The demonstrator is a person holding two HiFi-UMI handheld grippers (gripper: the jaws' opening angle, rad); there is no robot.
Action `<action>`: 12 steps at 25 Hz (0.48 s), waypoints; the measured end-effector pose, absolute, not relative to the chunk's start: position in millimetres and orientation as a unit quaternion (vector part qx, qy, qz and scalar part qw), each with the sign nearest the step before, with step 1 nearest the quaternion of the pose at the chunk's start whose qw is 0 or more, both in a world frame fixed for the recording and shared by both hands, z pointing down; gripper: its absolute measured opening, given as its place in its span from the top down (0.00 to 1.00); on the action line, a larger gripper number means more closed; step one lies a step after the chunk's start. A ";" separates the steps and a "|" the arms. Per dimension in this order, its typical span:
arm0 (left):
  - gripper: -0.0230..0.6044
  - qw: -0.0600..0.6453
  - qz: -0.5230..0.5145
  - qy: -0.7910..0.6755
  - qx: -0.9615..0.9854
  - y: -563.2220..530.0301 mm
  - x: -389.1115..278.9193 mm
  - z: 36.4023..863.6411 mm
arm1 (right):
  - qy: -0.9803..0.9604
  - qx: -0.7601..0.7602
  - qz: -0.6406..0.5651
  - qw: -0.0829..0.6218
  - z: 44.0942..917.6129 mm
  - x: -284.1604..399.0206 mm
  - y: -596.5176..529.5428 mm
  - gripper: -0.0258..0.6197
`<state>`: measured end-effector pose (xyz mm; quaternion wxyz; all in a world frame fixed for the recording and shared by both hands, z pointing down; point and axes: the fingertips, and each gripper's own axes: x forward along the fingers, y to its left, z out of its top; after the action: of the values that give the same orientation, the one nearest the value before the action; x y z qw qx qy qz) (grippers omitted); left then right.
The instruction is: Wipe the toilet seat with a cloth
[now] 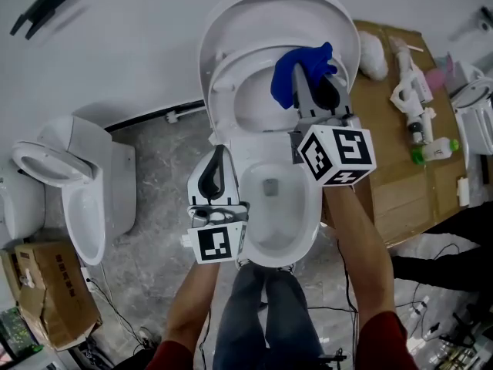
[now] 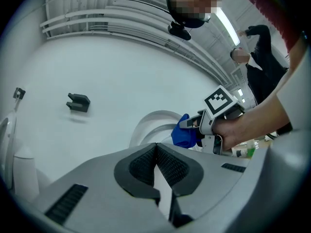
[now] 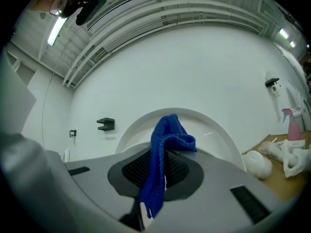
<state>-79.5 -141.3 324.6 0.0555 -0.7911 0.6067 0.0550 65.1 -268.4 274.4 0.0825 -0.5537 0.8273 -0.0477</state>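
I count two grippers. My left gripper (image 2: 156, 152) is nearest, its jaws pressed together with nothing between them, held beside the left rim of the toilet bowl (image 1: 308, 214). My right gripper (image 3: 158, 171) has its jaws clamped on the one blue cloth (image 3: 165, 144).

The cloth is a deep blue knit. A narrow strip is pinched between the pads, its tail hangs below them, and the rest is bunched in a loose fold above the jaw tips. In the head view it sits in front of the upper right part of the raised toilet seat (image 1: 223, 75), with the open lid (image 1: 277, 2) behind. I cannot tell whether it touches the seat.

I count two toilets: the one I am working at and a second toilet (image 1: 92, 199) on the floor to the left. A cardboard box (image 1: 38, 284) stands near that one, its contents unclear. On a cardboard sheet (image 1: 400, 199) to the right lie a white spray bottle (image 1: 408, 91) and a green-capped bottle (image 1: 435, 151).
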 end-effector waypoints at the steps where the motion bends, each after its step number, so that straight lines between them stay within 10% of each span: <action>1: 0.94 0.055 0.055 0.606 -0.792 -142.1 -76.4 325.0 | 0.826 -0.555 -0.048 0.082 275.5 70.3 -268.3 0.87; 12: 0.94 0.056 0.049 0.596 -0.800 -151.5 -42.6 333.1 | 0.812 -0.576 -0.056 0.070 297.3 129.5 -266.7 0.87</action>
<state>-42.6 -151.5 333.1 0.0556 -0.7997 0.5957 0.0495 129.5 -266.7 297.3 0.0701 -0.5763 0.8123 -0.0556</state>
